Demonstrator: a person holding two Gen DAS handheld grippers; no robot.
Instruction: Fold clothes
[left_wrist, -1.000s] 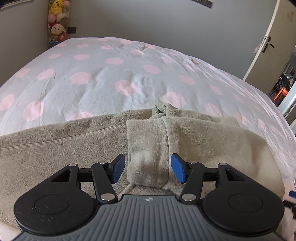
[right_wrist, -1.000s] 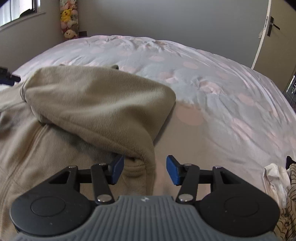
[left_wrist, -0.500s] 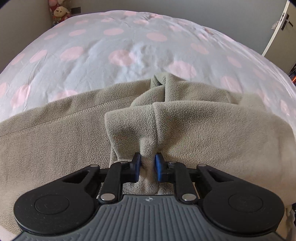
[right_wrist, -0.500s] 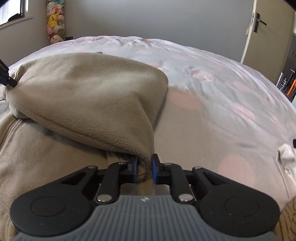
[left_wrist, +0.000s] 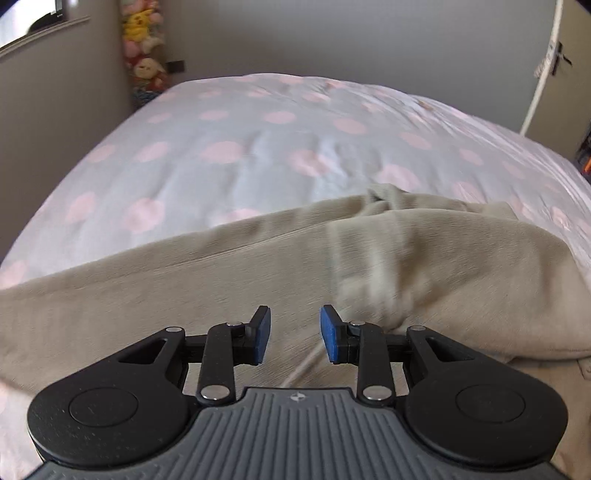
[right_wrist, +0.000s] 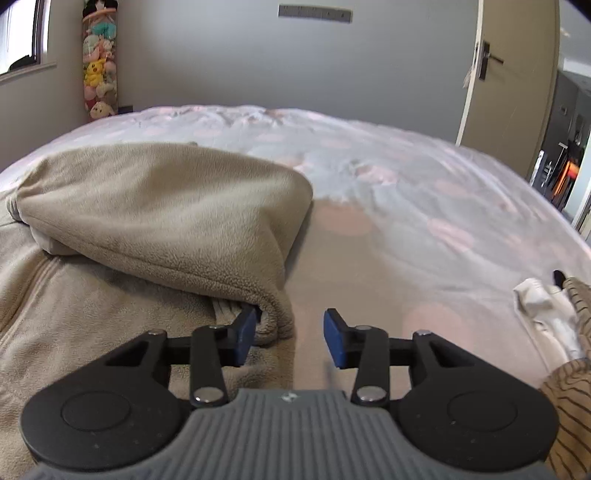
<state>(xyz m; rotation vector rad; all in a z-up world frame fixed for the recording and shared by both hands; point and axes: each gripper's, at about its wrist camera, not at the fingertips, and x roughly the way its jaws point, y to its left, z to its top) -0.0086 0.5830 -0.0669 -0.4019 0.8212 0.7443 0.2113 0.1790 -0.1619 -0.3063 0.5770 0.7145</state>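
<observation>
Bed (left_wrist: 229, 155) with pink-dotted cover, grey walls, door (right_wrist: 517, 74) upper right, beige fleece (right_wrist: 155, 206) folded at lower left, left claw (left_wrist: 294, 339) and right claw (right_wrist: 289, 338) both spread, empty

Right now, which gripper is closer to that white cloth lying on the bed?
Right. The right gripper has the white cloth just off to its right; the left gripper sees only fleece.

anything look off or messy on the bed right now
Nothing damaged or spilled. The beige fleece lies with one flap folded over, both grippers open. Loose clothes sit bunched at the bed's right edge.
</observation>
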